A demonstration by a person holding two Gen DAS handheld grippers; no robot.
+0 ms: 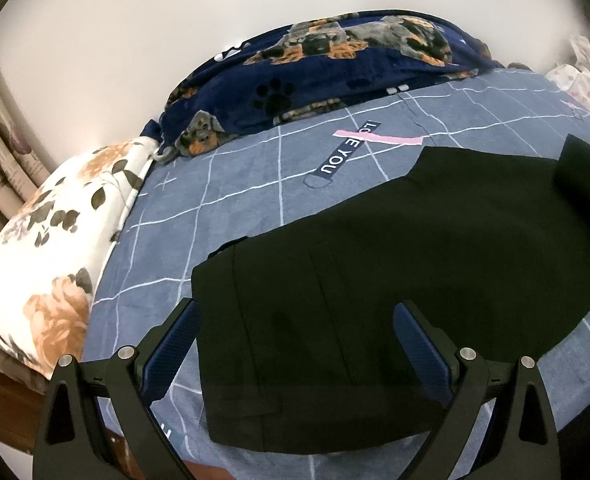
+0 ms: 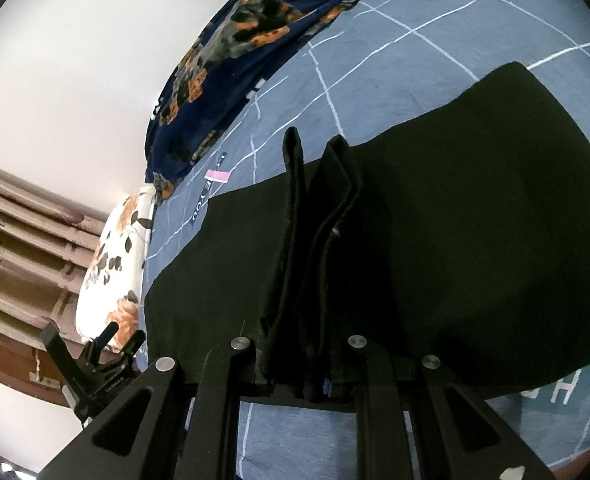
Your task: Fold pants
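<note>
Nearest in the right wrist view, the right gripper (image 2: 319, 380) has its jaws pinched on a bunched, layered edge of the black pants (image 2: 435, 248), the fabric standing up in thick folds between the arms. In the left wrist view, the left gripper (image 1: 295, 344) holds its blue-padded jaws spread wide over the near end of the pants (image 1: 335, 280), gripping nothing; whether the pads brush the cloth cannot be told. The pants lie flat across the grey-blue checked bedsheet (image 1: 235, 184), running from near left to far right, where a lifted flap shows at the right edge. Beyond them sit a floral pillow (image 1: 55, 240) at the left and a navy dog-print blanket (image 1: 315, 72) against the far wall. The likely risk: the pinch holds several thick layers, so an inner layer may slip out when carried over, leaving an uneven fold. With the left jaws holding nothing, the near end could also drag along the sheet and wrinkle.
</note>
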